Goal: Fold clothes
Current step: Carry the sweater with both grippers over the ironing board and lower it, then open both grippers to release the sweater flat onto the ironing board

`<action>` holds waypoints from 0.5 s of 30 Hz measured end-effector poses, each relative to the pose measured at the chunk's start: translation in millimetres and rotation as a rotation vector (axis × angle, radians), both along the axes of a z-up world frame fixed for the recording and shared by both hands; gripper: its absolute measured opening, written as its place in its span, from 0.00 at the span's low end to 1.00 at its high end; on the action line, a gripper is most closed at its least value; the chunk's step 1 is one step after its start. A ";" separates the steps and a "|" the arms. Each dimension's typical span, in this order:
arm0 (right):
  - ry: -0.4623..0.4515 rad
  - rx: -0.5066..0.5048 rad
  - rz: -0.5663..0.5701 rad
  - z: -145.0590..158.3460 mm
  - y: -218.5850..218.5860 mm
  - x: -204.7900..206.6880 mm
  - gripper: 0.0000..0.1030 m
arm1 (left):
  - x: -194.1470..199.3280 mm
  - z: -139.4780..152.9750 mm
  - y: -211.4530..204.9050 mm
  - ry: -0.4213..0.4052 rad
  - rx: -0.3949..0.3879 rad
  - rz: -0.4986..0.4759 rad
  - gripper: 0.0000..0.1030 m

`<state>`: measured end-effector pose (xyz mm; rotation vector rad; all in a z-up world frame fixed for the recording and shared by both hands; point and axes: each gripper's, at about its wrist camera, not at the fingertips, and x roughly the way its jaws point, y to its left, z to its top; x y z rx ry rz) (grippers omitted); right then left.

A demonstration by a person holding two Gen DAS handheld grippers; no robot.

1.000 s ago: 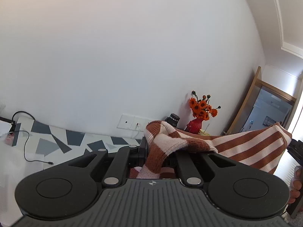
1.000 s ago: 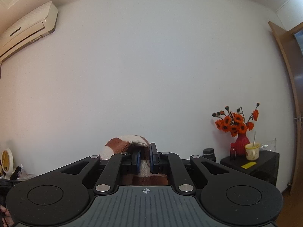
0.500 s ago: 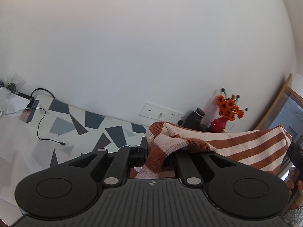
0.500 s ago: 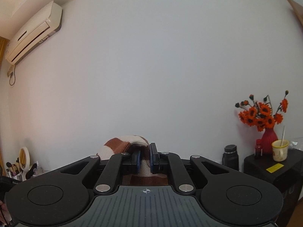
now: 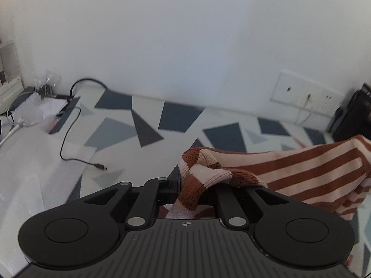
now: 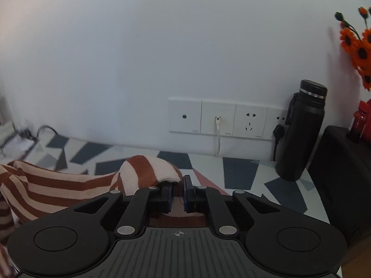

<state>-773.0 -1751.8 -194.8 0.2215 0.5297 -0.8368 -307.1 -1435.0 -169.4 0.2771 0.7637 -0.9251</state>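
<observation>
Two grippers hold one garment above a bed sheet (image 5: 176,120) printed with navy and grey triangles on white, set against a plain white wall. A white socket panel (image 6: 218,117) carries a plugged-in white cable; a matte black bottle (image 6: 301,132) stands beside it, and orange flowers (image 6: 357,46) show at the right edge. A loose black cable (image 5: 69,139) trails across the sheet. Your left gripper (image 5: 193,193) is clamped on a bunched corner of the striped knit top (image 5: 301,173), rust and pale pink, ribbed and soft. Your right gripper (image 6: 177,193) pinches the opposite corner, the cloth stretched between them.
</observation>
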 end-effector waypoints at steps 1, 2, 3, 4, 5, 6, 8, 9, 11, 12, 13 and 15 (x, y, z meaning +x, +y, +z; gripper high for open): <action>0.035 -0.017 0.003 -14.4 -4.6 10.6 0.08 | 3.1 -12.6 -7.8 0.008 0.027 0.004 0.09; 0.062 -0.018 0.000 -26.5 -11.4 19.5 0.08 | 6.5 -23.2 -14.3 0.015 0.051 0.011 0.09; 0.087 -0.019 -0.005 -38.3 -17.8 27.9 0.08 | 9.4 -31.3 -19.9 0.018 0.067 0.017 0.09; 0.108 -0.014 -0.017 -48.3 -21.8 33.9 0.08 | 12.0 -38.7 -25.2 0.021 0.082 0.022 0.09; 0.126 -0.007 -0.031 -59.0 -26.4 39.0 0.08 | 13.7 -45.1 -30.6 0.023 0.095 0.026 0.09; 0.140 -0.002 -0.039 -67.4 -29.9 41.8 0.08 | 15.0 -51.1 -35.9 0.026 0.107 0.031 0.09; 0.166 0.009 -0.053 -82.5 -37.7 44.6 0.08 | 14.6 -59.2 -45.0 0.022 0.135 0.028 0.09; 0.172 0.016 -0.054 -88.1 -41.5 45.8 0.08 | 14.2 -62.4 -49.1 0.018 0.149 0.023 0.09; 0.178 0.034 -0.056 -97.9 -48.9 46.4 0.08 | 12.9 -66.9 -55.2 0.008 0.175 0.014 0.09; 0.180 0.041 -0.056 -101.1 -48.8 45.7 0.08 | 12.1 -68.5 -58.0 -0.002 0.180 0.012 0.09; 0.182 0.047 -0.058 -105.2 -48.9 45.0 0.08 | 11.0 -69.0 -60.5 -0.009 0.190 0.010 0.09; 0.179 0.061 -0.064 -114.0 -49.4 42.8 0.08 | 9.0 -69.1 -65.9 -0.023 0.215 0.003 0.09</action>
